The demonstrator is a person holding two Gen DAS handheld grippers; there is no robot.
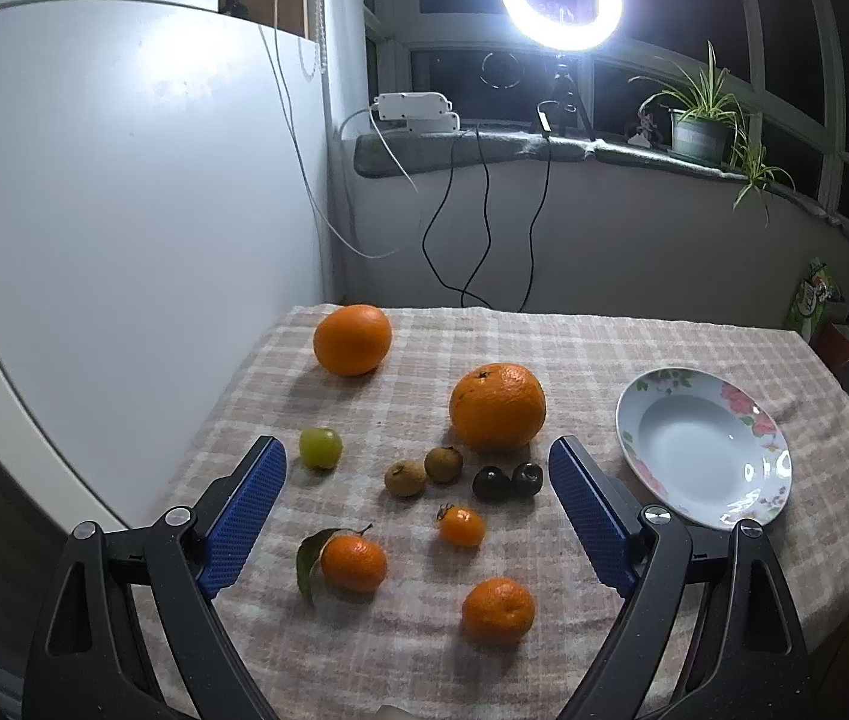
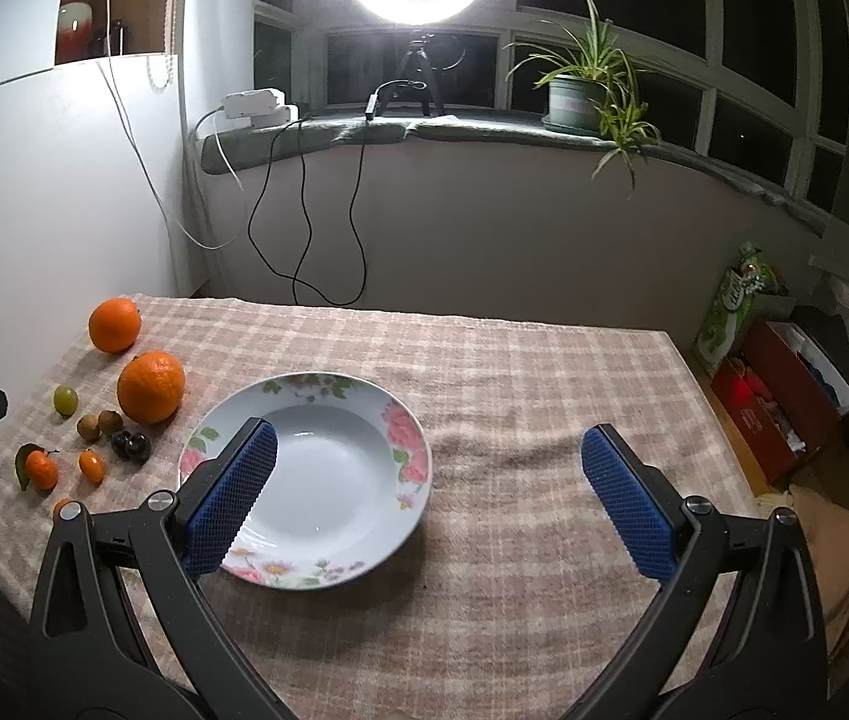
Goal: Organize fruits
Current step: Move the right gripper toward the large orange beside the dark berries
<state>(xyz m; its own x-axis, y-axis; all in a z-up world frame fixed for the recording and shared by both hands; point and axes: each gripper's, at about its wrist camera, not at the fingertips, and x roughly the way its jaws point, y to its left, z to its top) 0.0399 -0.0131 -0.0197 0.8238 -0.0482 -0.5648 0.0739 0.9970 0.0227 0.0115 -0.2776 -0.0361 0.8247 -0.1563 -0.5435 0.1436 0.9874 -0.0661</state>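
Left gripper [image 1: 418, 468], jaws wide apart and empty, hovers over scattered fruits: oranges [image 1: 497, 405], mandarins [image 1: 353, 562], grape [image 1: 320, 447], all left of the floral plate [image 2: 328, 576]. Right gripper [image 2: 429, 455], equally spread and empty, hangs above that plate.

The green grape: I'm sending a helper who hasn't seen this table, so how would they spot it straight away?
Start at the checked tablecloth, left of the floral plate, where the fruit lies. The green grape sits at the group's left edge, below the far orange. It is the only green fruit; its neighbours are orange, brown or dark.
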